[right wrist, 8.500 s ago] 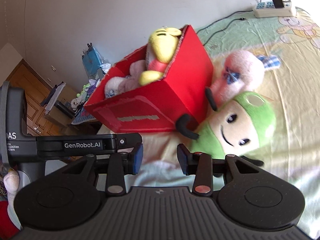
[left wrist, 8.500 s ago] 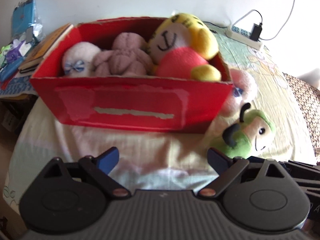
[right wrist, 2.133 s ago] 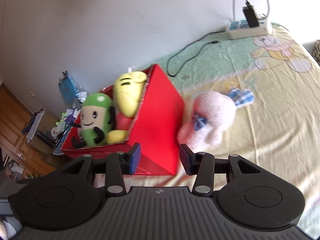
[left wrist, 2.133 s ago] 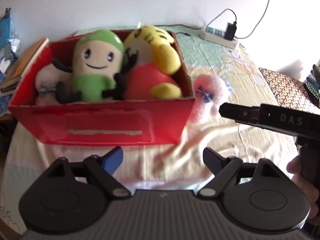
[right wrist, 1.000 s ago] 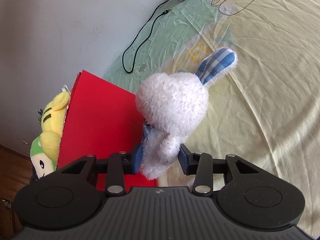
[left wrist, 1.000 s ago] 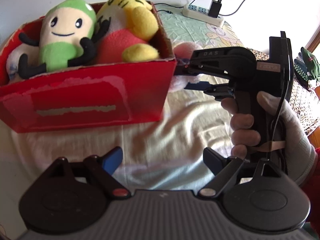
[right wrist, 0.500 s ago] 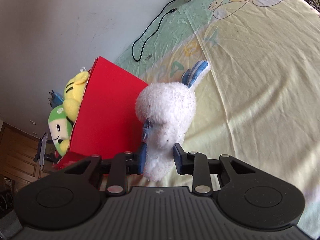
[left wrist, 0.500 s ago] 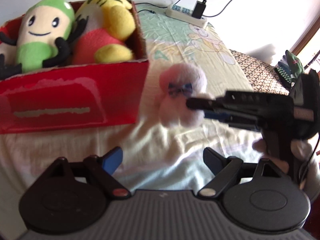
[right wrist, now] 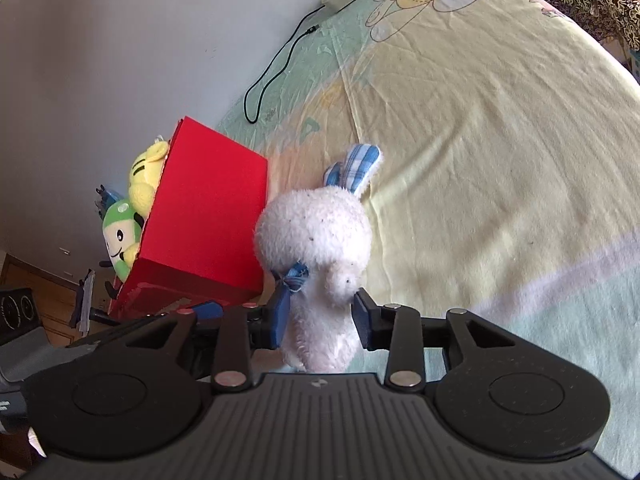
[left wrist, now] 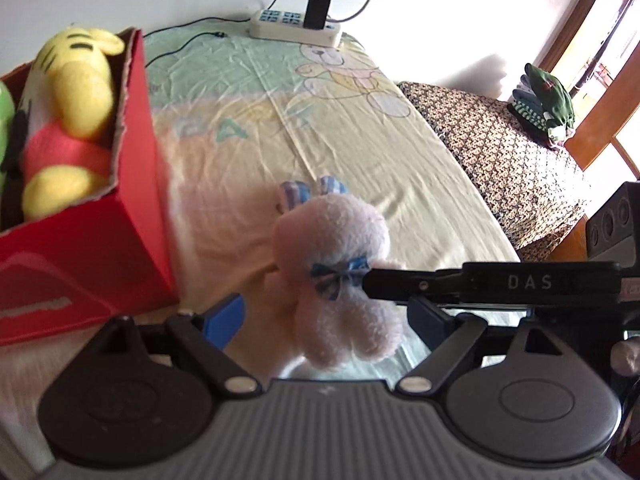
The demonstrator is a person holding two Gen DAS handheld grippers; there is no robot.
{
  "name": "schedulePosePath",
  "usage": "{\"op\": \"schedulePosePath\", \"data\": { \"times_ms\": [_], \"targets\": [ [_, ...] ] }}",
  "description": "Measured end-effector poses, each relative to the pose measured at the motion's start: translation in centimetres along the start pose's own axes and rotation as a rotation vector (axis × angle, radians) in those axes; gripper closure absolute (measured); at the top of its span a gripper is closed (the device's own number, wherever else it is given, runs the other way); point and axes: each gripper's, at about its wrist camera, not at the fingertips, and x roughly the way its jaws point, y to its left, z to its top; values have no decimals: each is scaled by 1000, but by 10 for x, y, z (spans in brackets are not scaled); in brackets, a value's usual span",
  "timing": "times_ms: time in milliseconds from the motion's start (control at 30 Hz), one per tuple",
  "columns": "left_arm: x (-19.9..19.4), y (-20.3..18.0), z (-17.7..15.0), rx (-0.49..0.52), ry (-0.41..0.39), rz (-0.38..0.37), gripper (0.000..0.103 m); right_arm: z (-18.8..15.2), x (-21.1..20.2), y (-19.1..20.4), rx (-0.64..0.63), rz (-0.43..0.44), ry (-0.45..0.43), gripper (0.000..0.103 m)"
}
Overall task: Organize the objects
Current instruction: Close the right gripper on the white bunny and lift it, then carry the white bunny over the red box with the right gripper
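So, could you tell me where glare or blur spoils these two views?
Left wrist view: the window side at upper right is blown out white, and the pink bunny and red box look soft with motion blur. Right wrist view: evenly lit and sharper, the bunny crisp; fisheye bending curves the bedsheet edges.

Bed [left wrist: 360, 152] under a pale yellow and green sheet [right wrist: 500, 168] printed with teddy bears, creased across the middle. On it at the left, a red box [left wrist: 132, 216] standing on the sheet, open at the top. At the far end by the wall, a white power strip [left wrist: 294, 29] with a black plug in it, and a thin black cable [right wrist: 276, 76] looping over the green part. Along the right edge, a dark patterned cover [left wrist: 500, 156], with folded green clothes [left wrist: 546, 108] on its far end.
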Motion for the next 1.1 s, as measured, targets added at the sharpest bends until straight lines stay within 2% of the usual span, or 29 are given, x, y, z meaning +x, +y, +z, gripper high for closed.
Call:
{"op": "schedulePosePath", "data": {
  "times_ms": [133,200,267,333,500,667,833,967,1100],
  "targets": [
    [18,-2,2,24,13,9,17,9,7,-3,6,-19,-23,59],
    [28,0,3,14,28,-7,18,13,12,-5,13,2,-18,57],
    [36,2,3,2,46,-20,22,15,19,-3,5,21,-4,54],
    [41,3,3,3,59,-21,30,17,26,2,-20,24,1,53],
    [48,0,2,30,61,-4,36,19,38,5,-32,40,26,54],
    [38,-9,-1,64,49,-17,37,16,30,1,-7,54,19,60],
    [20,-19,-9,76,31,-43,37,3,12,6,-18,61,-12,62],
    [-6,-27,-13,79,-13,-59,37,-7,-8,18,-64,78,-53,62],
    [-41,-28,-15,77,-98,-61,37,-14,-27,37,-106,120,-108,62]
  ]
}}
